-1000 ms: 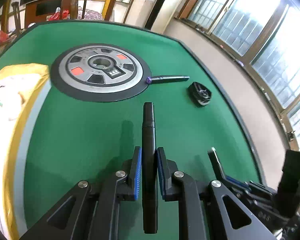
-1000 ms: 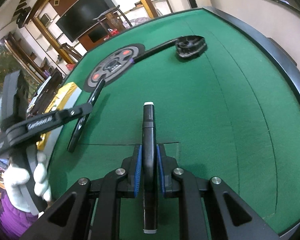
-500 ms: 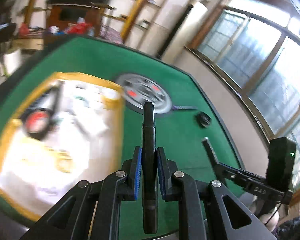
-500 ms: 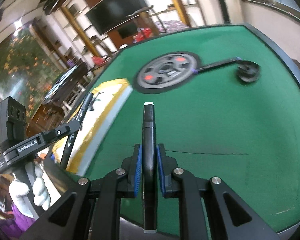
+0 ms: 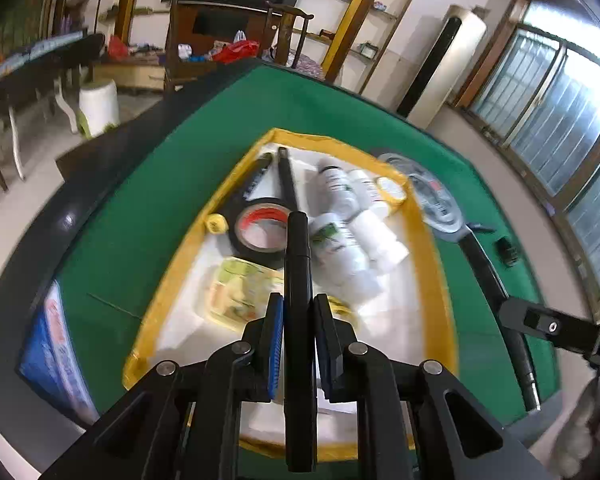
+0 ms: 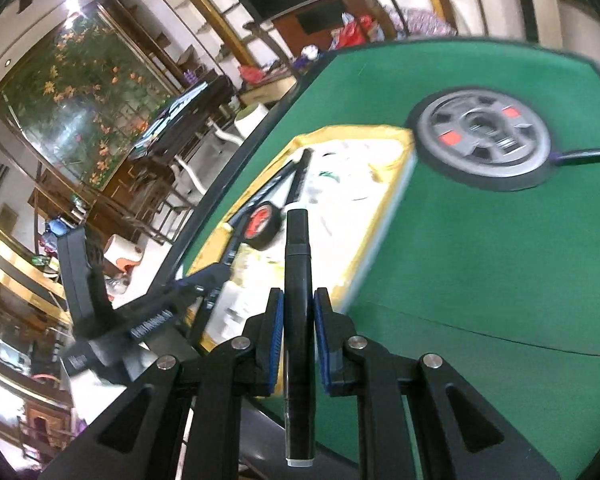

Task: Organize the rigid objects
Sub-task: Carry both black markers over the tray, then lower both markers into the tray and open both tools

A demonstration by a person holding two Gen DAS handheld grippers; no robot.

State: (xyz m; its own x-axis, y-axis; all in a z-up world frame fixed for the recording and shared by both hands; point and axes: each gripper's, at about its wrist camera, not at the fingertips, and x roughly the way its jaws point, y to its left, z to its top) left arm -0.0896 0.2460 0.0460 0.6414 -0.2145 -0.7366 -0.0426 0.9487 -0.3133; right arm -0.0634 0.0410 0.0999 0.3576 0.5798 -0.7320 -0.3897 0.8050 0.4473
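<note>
My left gripper (image 5: 298,312) is shut on a black marker (image 5: 298,264) and holds it above the near half of a yellow-rimmed white tray (image 5: 432,264). The tray holds a black tape roll (image 5: 260,236), white bottles (image 5: 340,208), two black pens (image 5: 286,176) and a yellow packet (image 5: 240,292). My right gripper (image 6: 297,308) is shut on a second black marker (image 6: 298,256), near the table's front edge, beside the tray (image 6: 384,216). The left gripper also shows in the right wrist view (image 6: 204,276), and the right gripper's marker in the left wrist view (image 5: 496,296).
A grey weight plate (image 6: 484,140) lies on the green table (image 6: 500,260) past the tray, with a purple-tipped pen (image 6: 584,156) beside it. A small black object (image 5: 508,250) lies at the far right. A blue packet (image 5: 52,344) lies on the table's dark rim at left.
Both grippers have risen and swung left from the weight plate toward the tray, each still holding its marker. The left gripper now hangs over the tray.
</note>
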